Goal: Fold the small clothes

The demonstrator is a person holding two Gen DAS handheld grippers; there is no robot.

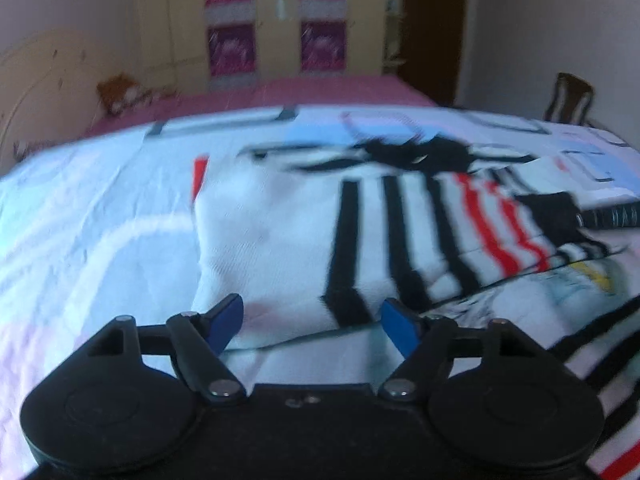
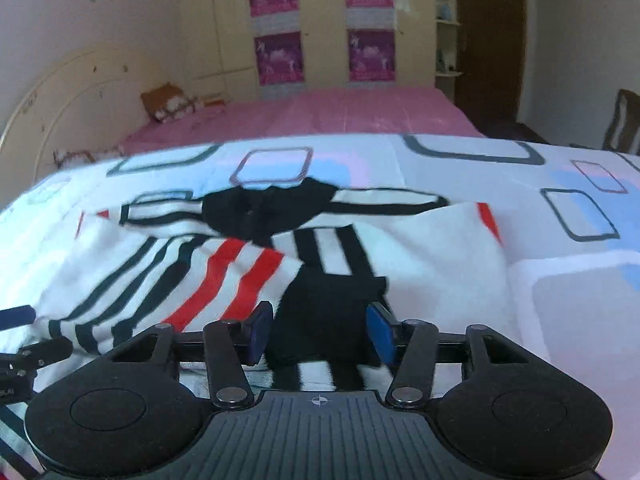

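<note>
Striped shirt (image 2: pixel 224 264): one, spread on the bed (image 2: pixel 560 300). Left tongs (image 1: pixel 312 326) spread, empty; right tongs (image 2: pixel 320 330) spread around its black cuff (image 2: pixel 324 312), not pinching.

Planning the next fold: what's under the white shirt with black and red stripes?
The white striped shirt lies on a bedsheet printed with rounded squares, visible all around it. Whatever is beneath the shirt's middle is covered.

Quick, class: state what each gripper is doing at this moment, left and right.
Left gripper: open, jaws astride the edge of the white cotton shirt with black and red stripes, not pinching it.
Right gripper: open around the shirt's black cuff.
</note>
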